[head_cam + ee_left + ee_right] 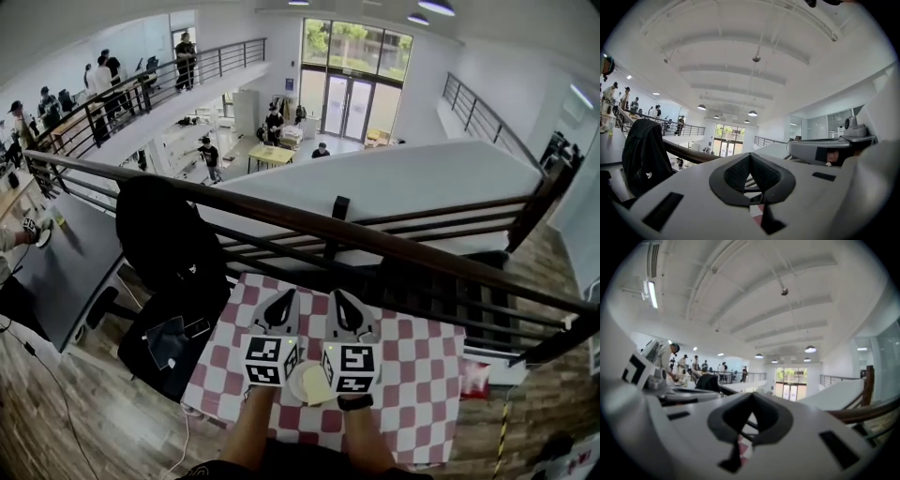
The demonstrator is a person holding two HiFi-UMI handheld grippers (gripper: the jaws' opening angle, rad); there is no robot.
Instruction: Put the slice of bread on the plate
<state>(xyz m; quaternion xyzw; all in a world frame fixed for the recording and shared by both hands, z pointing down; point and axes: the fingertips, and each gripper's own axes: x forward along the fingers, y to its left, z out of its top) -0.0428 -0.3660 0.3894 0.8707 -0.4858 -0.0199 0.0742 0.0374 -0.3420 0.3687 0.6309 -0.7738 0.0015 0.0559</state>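
In the head view a white plate (302,385) lies on the red-and-white checkered table (422,375), close to the near edge. On it is a pale slice of bread (317,379), partly hidden by the two marker cubes. My left gripper (279,306) and right gripper (343,307) are held side by side above the plate, pointing level towards the railing. Both are shut with nothing between their jaws. In the left gripper view the left gripper (750,156) shows its dark pads meeting, and the right gripper (752,397) looks the same in its own view. Neither gripper view shows the plate or the bread.
A dark wooden railing (375,239) runs just beyond the table's far edge, with a lower floor and people past it. A chair draped with a black jacket (164,234) stands left of the table. A red object (475,380) sits at the table's right edge.
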